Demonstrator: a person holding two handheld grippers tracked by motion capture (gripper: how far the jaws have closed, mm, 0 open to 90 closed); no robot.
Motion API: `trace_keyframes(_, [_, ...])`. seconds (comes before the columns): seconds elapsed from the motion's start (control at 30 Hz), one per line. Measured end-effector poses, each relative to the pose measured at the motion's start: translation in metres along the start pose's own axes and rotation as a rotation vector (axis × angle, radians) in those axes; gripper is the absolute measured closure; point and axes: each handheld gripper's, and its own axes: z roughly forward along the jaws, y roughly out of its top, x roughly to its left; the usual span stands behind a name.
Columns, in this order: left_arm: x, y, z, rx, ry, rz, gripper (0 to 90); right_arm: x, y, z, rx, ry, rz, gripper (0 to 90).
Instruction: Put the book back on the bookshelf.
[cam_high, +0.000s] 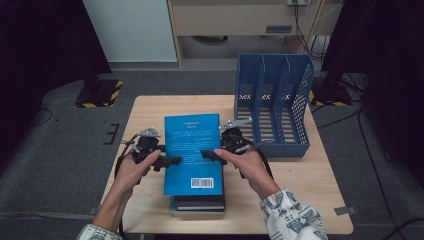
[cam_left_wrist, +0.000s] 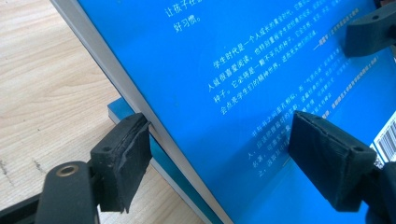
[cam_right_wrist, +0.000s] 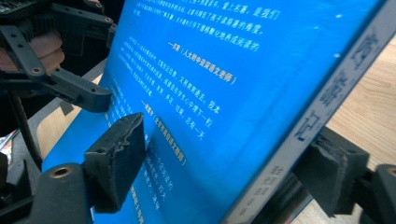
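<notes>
A blue book (cam_high: 192, 150) with white print and a barcode is held over a short stack of books (cam_high: 197, 202) on the wooden table (cam_high: 300, 200). My left gripper (cam_high: 172, 161) is shut on its left edge. In the left gripper view (cam_left_wrist: 224, 140), one pad sits on the cover and the other under the page edge. My right gripper (cam_high: 206, 155) is shut on the book's right, spine side. The right gripper view (cam_right_wrist: 224, 149) shows one pad on the cover (cam_right_wrist: 210, 93) and one beneath the spine. The book tilts above a lower blue book (cam_left_wrist: 116, 109).
A blue mesh file holder (cam_high: 272, 107) with three slots stands at the table's back right, close to my right hand. Bare wood lies left of the stack and along the front right. Black stands and cables are on the grey floor around the table.
</notes>
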Motion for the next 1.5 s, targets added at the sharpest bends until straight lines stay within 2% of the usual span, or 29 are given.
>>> trace_keyframes(0.17, [0.003, -0.002, 0.001, -0.004, -0.011, -0.017, 21.0, 0.002, 0.001, -0.001, -0.004, -0.001, -0.01, 24.7])
trace_keyframes(0.3, [0.002, -0.001, -0.001, -0.007, 0.003, -0.022, 22.2, 0.002, 0.003, 0.0, -0.006, 0.002, -0.019, 25.1])
trace_keyframes(0.43, [0.001, 0.004, -0.008, -0.038, 0.014, -0.032, 32.2, 0.003, 0.011, -0.003, -0.017, -0.004, -0.025, 26.2])
trace_keyframes(0.53, [0.001, 0.007, -0.012, -0.042, 0.024, -0.033, 34.2, 0.003, 0.013, -0.004, -0.019, -0.009, -0.034, 26.9])
trace_keyframes(0.63, [0.001, 0.011, -0.016, -0.053, 0.041, -0.024, 38.1, 0.003, 0.017, -0.006, -0.015, -0.015, -0.036, 28.5])
trace_keyframes(0.7, [0.0, 0.014, -0.017, -0.05, 0.056, -0.011, 44.2, 0.003, 0.02, -0.008, -0.019, -0.031, -0.038, 32.0])
trace_keyframes(0.73, [-0.001, 0.016, -0.017, -0.044, 0.066, 0.002, 44.6, 0.003, 0.022, -0.008, -0.021, -0.036, -0.044, 32.7])
trace_keyframes(1.13, [0.002, 0.026, -0.025, -0.084, 0.106, 0.002, 51.0, 0.004, 0.039, -0.011, -0.043, -0.068, -0.067, 38.3])
trace_keyframes(1.33, [0.001, 0.034, -0.03, -0.082, 0.127, 0.028, 52.9, 0.006, 0.045, -0.014, -0.058, -0.082, -0.077, 40.0])
trace_keyframes(1.5, [0.004, 0.038, -0.029, -0.079, 0.127, 0.034, 53.4, 0.004, 0.049, -0.014, -0.058, -0.087, -0.082, 40.2])
